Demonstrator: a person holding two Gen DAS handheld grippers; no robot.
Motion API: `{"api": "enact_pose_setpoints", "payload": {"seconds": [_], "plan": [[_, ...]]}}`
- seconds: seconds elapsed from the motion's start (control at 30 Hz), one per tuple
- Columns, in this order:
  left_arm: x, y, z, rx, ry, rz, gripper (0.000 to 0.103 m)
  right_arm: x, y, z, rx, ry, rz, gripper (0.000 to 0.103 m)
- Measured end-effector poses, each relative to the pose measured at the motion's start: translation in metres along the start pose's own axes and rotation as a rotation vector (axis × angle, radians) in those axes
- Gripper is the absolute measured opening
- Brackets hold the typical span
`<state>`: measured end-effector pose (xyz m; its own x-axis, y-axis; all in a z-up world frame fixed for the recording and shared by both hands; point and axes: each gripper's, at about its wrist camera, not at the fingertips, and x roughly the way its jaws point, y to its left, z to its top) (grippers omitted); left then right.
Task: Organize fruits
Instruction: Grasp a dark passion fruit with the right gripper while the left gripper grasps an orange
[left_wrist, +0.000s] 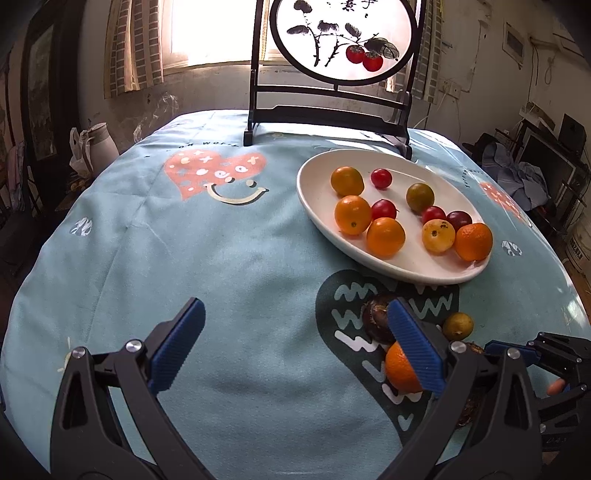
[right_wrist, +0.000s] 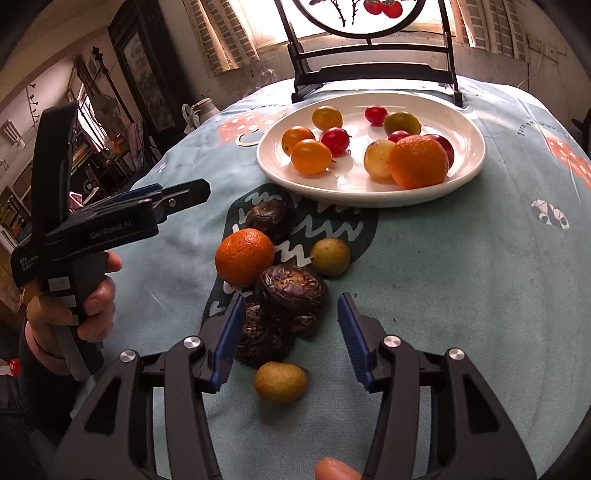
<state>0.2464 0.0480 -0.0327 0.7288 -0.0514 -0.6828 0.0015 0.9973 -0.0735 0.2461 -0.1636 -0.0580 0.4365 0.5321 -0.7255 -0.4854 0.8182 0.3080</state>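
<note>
A white plate (right_wrist: 369, 199) holds several small oranges, cherry tomatoes and yellow-green fruits. In front of it, loose on the cloth, lie a tangerine (right_wrist: 244, 256), three dark wrinkled fruits (right_wrist: 293, 291), a greenish fruit (right_wrist: 330, 256) and a yellowish one (right_wrist: 280, 382). My right gripper (right_wrist: 291, 299) is open and straddles the dark fruits without touching them. My left gripper (left_wrist: 295, 302) hangs open over bare cloth, left of the pile. Its right finger hides part of the tangerine (left_wrist: 400, 369). The plate (left_wrist: 314, 199) lies beyond it to the right.
A dark wooden stand with a round painted screen (left_wrist: 332, 110) stands at the table's far edge behind the plate. The blue printed tablecloth (left_wrist: 184, 240) covers the round table. A hand (right_wrist: 96, 295) holds the left gripper at the left of the right wrist view.
</note>
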Motion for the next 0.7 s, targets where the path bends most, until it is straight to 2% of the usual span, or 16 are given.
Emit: {"api": "enact_pose_setpoints", "payload": {"seconds": [0.27, 0.33, 0.5, 0.57, 0.67, 0.7], "plan": [[-0.004, 0.001, 0.001, -0.010, -0.011, -0.015, 0.101, 0.010, -0.015, 0.003, 0.117, 0.020, 0.119, 0.053], [-0.004, 0.001, 0.001, -0.010, -0.009, -0.016, 0.101, 0.011, -0.015, 0.004, 0.117, 0.018, 0.104, 0.046], [-0.003, 0.001, 0.001, -0.007, 0.005, -0.032, 0.101, 0.001, -0.021, 0.003, 0.140, -0.012, 0.114, 0.044], [-0.001, -0.001, -0.001, 0.007, 0.034, -0.098, 0.101, -0.013, -0.028, 0.007, 0.166, -0.074, 0.122, 0.044], [0.004, -0.014, -0.007, 0.046, 0.103, -0.226, 0.099, -0.031, -0.035, 0.009, 0.178, -0.155, 0.063, 0.044], [0.007, -0.020, -0.010, 0.062, 0.127, -0.263, 0.093, -0.032, -0.038, 0.009, 0.188, -0.161, 0.050, 0.044]]}}
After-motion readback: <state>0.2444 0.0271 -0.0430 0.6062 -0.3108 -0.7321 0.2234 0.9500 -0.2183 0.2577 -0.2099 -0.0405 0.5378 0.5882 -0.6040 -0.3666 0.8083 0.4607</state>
